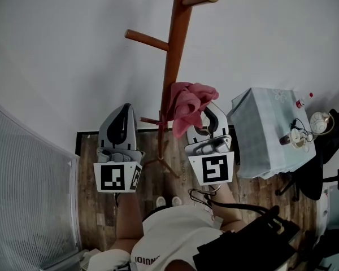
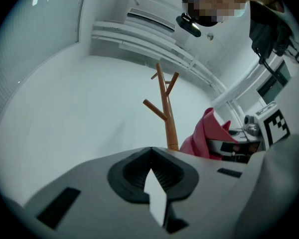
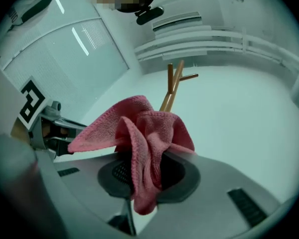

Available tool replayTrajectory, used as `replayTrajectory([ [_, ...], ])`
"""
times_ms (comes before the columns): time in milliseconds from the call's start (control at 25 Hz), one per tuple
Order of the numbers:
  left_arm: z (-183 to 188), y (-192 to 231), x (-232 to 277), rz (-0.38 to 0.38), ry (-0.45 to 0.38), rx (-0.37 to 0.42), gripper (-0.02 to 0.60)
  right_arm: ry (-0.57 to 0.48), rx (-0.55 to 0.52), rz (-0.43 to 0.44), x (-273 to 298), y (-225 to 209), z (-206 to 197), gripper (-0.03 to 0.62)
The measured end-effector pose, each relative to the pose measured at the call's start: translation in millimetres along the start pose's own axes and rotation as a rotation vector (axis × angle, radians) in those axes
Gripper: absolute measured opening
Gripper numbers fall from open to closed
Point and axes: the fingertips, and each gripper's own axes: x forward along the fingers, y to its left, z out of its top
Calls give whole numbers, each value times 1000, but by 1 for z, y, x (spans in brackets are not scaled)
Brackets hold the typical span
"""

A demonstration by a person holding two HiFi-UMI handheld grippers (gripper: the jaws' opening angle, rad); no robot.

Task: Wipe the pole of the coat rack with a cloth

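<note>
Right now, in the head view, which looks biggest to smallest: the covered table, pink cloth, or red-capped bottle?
covered table
pink cloth
red-capped bottle
The cloth is nearer the camera, so it looks extra big.

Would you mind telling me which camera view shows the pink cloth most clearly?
The right gripper view: the pink cloth fills its middle, clamped in the right gripper. The head view shows it bunched beside the pole; the left gripper view catches only part.
</note>
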Motion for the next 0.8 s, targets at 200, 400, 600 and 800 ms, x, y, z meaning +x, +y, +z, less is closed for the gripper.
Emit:
replayTrajectory([
  [200, 5, -2, 0, -4, -3, 4, 12, 46, -44, 11, 3, -3, -22, 84],
  [400, 4, -2, 1, -8, -3, 3, 12, 156, -177, 49, 5, 1, -46, 84],
  [600, 5, -3, 2, -11, -4, 6, 12, 202, -124, -11, 0, -10, -54, 83],
  [800, 4, -1, 4, -15, -3, 8, 12, 199, -123, -57, -2, -25, -53, 84],
])
